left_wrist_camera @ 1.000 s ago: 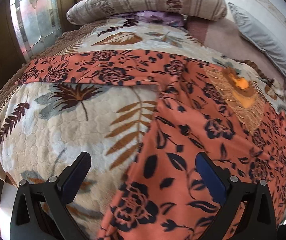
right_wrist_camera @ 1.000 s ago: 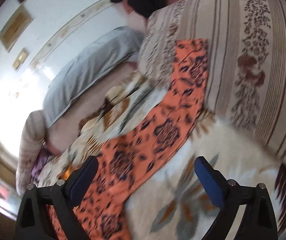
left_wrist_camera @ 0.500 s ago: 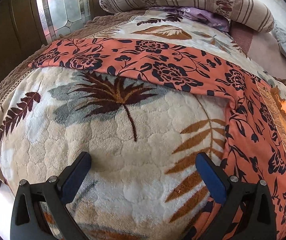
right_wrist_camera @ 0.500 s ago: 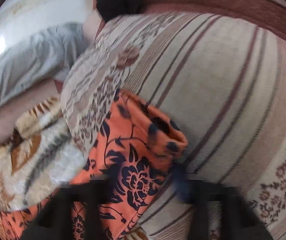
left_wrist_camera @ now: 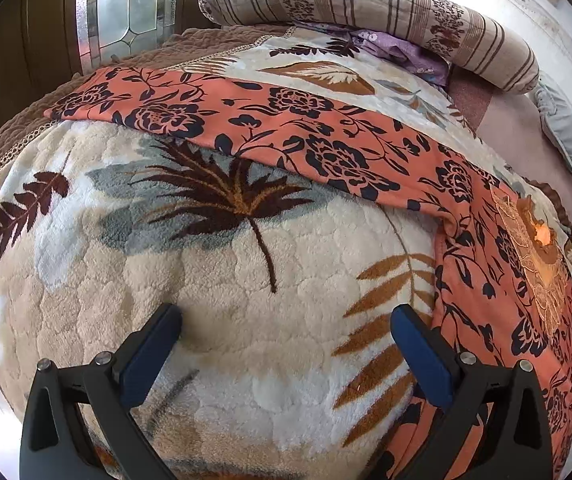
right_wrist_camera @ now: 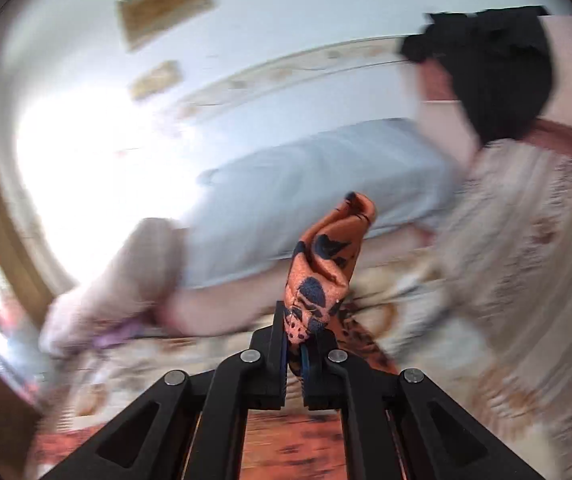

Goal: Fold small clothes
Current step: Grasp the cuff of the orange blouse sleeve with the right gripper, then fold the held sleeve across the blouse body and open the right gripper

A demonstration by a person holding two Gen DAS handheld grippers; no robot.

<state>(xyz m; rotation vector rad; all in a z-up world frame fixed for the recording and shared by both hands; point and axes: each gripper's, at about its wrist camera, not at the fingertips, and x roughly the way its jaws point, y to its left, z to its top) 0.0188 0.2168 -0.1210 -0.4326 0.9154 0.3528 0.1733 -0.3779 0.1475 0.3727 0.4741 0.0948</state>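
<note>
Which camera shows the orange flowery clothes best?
The left wrist view: the orange flowery garment lies spread across the leaf-print blanket, sharp and mostly visible. The right wrist view shows only a bunched end pinched in the shut right gripper, with a blurred background.

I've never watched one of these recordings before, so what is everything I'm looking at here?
Garment: one, orange with dark flowers, spread across the bed.
Blanket: one, cream with leaf print, under the garment.
Striped quilt: one, beige, rolled at the far end.
Purple cloth: one, under the quilt.
Grey pillow: one, by the wall.
Left gripper: black, open over the blanket.
Right gripper: black, shut on a garment end.
</note>
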